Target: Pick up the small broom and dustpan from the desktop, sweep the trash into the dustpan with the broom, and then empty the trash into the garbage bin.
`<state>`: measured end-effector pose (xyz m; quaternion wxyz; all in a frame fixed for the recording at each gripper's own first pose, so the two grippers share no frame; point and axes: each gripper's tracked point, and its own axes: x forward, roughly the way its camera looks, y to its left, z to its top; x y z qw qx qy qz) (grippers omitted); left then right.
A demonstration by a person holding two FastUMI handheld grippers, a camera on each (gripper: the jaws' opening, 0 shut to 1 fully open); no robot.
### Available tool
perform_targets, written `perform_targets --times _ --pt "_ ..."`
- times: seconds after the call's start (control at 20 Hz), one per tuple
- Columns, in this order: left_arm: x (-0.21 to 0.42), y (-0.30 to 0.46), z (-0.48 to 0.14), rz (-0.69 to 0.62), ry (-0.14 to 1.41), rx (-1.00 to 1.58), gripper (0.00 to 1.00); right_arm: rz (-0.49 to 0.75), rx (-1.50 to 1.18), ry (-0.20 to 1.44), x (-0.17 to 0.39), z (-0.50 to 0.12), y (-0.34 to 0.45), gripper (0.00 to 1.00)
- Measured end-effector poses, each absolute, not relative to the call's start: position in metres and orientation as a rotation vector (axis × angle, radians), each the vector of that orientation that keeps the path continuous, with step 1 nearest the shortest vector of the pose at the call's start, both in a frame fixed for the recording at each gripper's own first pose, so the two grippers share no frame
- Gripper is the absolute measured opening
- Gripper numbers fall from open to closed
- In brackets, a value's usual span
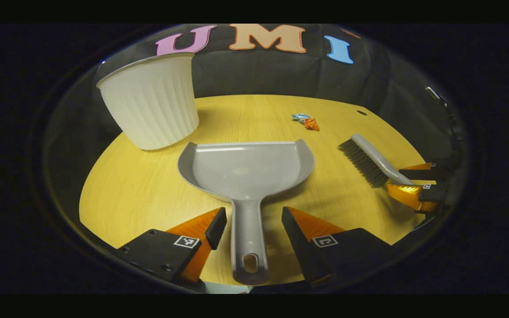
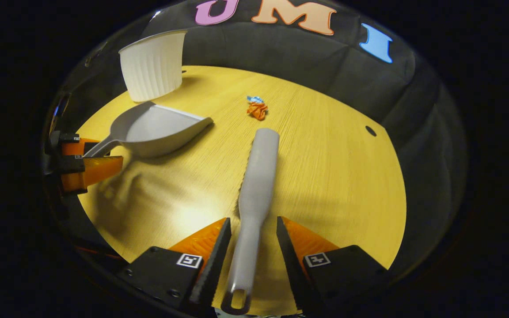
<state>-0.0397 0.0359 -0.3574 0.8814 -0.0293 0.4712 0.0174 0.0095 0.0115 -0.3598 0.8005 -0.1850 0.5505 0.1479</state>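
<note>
Your left gripper (image 1: 254,223) straddles the dustpan (image 1: 246,170) handle, jaws apart, not yet pinching. Your right gripper (image 2: 249,236) likewise brackets the broom (image 2: 256,176) handle with gaps either side. Both tools lie on the desktop (image 2: 325,176). Crumpled trash (image 2: 257,108) sits beyond the broom; the garbage bin (image 1: 150,104) stands behind the dustpan.

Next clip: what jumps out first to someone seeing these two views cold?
The grey dustpan lies on the yellow desk, its handle between the open fingers of the left claw. The broom lies the same way between the fingers of the right claw, with gaps on both sides. Beyond them sit a small orange and blue scrap of trash and a white ribbed bin.
</note>
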Motion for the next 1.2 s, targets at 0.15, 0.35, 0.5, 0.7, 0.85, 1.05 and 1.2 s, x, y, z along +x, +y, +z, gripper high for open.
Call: perform_targets --times 0.15,0.35,0.5,0.7,0.85,1.05,1.2 --pt "-0.037 0.042 -0.359 0.051 0.978 -0.047 0.48 0.331 -0.418 1.206 0.012 -0.369 0.009 0.34" --pt "-0.035 0.047 -0.359 0.015 0.995 -0.005 0.26 0.329 -0.389 1.179 0.017 -0.361 0.011 0.22" --pt "-0.024 0.046 -0.343 -0.04 0.974 0.008 0.23 0.305 -0.361 1.135 0.039 -0.351 0.01 0.18" --pt "0.017 0.039 -0.326 -0.132 0.916 0.068 0.22 0.243 -0.334 1.104 0.096 -0.34 -0.001 0.18" --pt "0.039 0.03 -0.331 -0.206 0.934 0.084 0.22 0.202 -0.35 1.092 0.143 -0.335 0.002 0.15" --pt "0.049 0.026 -0.342 -0.297 0.971 0.128 0.22 0.191 -0.39 1.113 0.189 -0.348 0.025 0.15" --pt "0.044 0.025 -0.354 -0.353 1.004 0.152 0.22 0.245 -0.452 1.151 0.205 -0.364 0.042 0.18"
